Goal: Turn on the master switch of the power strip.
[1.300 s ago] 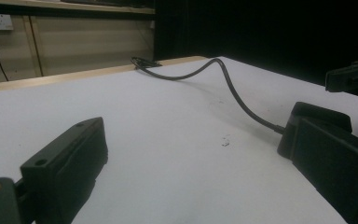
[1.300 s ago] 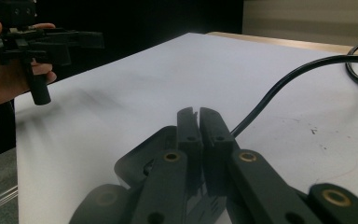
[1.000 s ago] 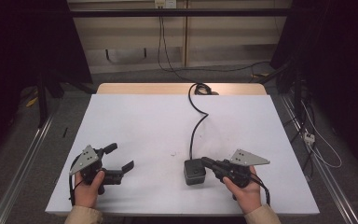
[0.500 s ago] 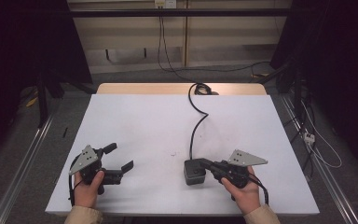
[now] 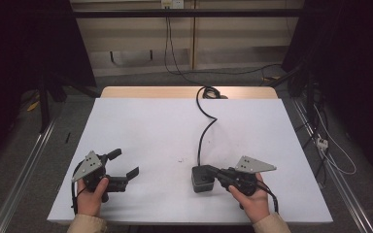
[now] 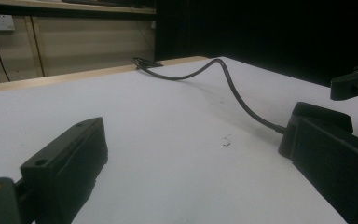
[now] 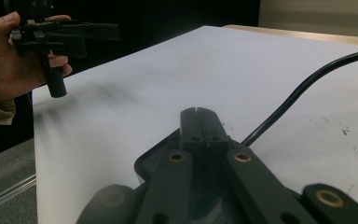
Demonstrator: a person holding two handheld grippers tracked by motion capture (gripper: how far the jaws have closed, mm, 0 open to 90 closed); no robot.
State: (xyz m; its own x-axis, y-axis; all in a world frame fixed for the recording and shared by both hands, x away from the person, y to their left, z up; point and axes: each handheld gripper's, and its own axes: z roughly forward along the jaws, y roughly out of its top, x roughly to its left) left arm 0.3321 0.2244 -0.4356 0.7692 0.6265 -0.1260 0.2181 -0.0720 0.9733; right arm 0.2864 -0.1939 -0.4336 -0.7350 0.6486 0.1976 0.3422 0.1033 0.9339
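High view, left to right: a person's left hand [image 5: 91, 193] holds the left gripper [image 5: 125, 165] above the near-left part of the white tabletop [image 5: 145, 126], jaws spread wide with nothing between them. To its right, near the front edge, sits a small black box-shaped device [image 5: 201, 178] — a thick black cable [image 5: 205, 127] runs from its far side across the tabletop to a coil at the back edge. At the right, the right hand [image 5: 252, 199] brings the right gripper [image 5: 212, 171] against the device; in the right gripper view the two jaws lie close together, tips meeting over the top of the dark body, though whether they pinch any part of it cannot be told.

The device looks like rigid moulded plastic — likely compact and moderately light, with a smooth, somewhat slippery shell. Its flat side walls seem the soundest place to take hold, jaws set across the body rather than on the rounded top. The cable looks stiff and springy; it will probably drag and twist the device when lifted, so a grip near the end where the cable enters should steady it best. Left gripper view shows the device [image 6: 328, 149] resting flat on the tabletop.
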